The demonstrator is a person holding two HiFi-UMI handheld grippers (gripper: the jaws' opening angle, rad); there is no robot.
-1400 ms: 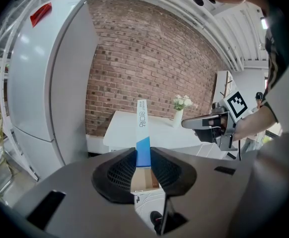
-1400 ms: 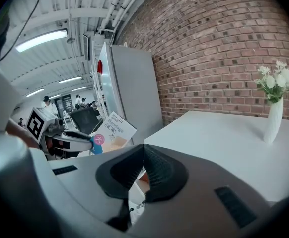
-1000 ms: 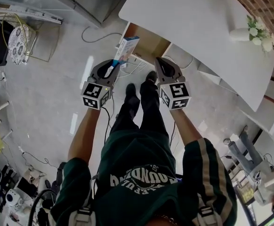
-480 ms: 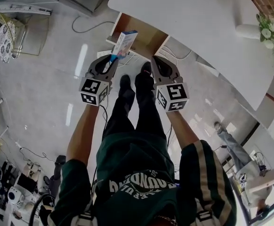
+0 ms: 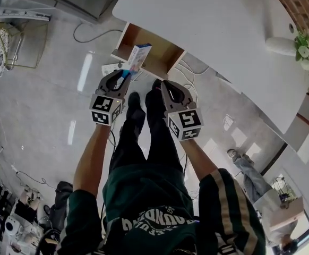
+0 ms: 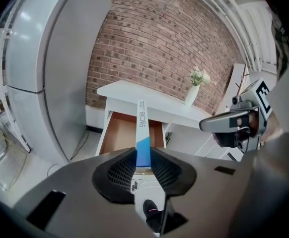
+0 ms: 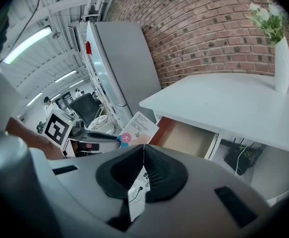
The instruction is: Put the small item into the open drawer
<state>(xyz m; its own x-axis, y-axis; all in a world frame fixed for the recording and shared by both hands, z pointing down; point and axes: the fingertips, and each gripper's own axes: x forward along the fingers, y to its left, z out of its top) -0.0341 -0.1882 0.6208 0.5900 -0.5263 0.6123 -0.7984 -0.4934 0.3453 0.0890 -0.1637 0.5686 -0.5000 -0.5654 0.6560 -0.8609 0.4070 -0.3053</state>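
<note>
In front of the person's dark-trousered legs [image 5: 144, 132], the left gripper [image 5: 123, 74] clamps the blue end of a flat white-and-blue cardboard box [image 5: 138, 57]. Beside it, the right gripper [image 5: 162, 84] has its jaws pressed together. Beyond the box gapes the open brown-lined drawer [image 5: 162, 57] of the white table [image 5: 213, 31].

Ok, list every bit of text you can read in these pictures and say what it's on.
"Bandage": on the face of the small box held in the left tool, in the right gripper view.
Smaller print above and below that word: too small to read.
Print along the box's narrow edge, left gripper view: too blurred to read.
Lettering on the shirt: upside down and creased, not legible.
Marker cubes: square patterns only, no words.
</note>
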